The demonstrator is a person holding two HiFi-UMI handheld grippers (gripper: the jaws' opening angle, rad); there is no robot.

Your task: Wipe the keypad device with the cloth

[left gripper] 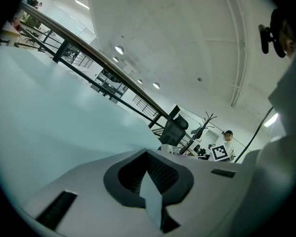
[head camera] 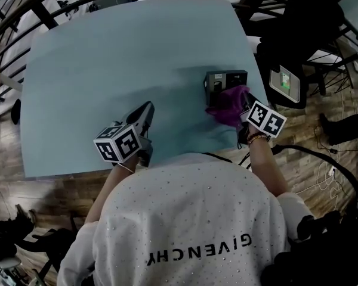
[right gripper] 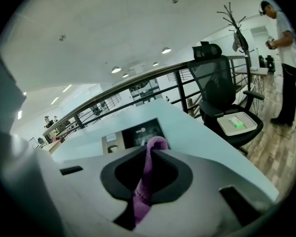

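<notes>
Right gripper (right gripper: pixel 149 154) has its jaws clamped on the purple knitted cloth (right gripper: pixel 144 184), with the bunched end touching the dark flat keypad device (right gripper: pixel 138 134) just past the fingertips. I'd say wiping is barely started and most of it is left. Left gripper (left gripper: pixel 148 154) is closed on nothing, well aside over the pale blue table (head camera: pixel 107 52).

1. The head view is looking steeply down from above the person's shoulders onto the tabletop (head camera: pixel 107 58), with the left gripper (head camera: pixel 145 111) lying at 9 o'clock and the right gripper (head camera: pixel 244 103) at 2 o'clock.
2. The left gripper view is skimming low along the tabletop toward the railing (left gripper: pixel 89 57).
3. The right gripper view is sitting close behind the keypad device (right gripper: pixel 133 135), facing the office chair (right gripper: pixel 219 90).
4. The head and right gripper views are sharing the keypad device, the cloth (head camera: pixel 227 105) and the office chair.
</notes>
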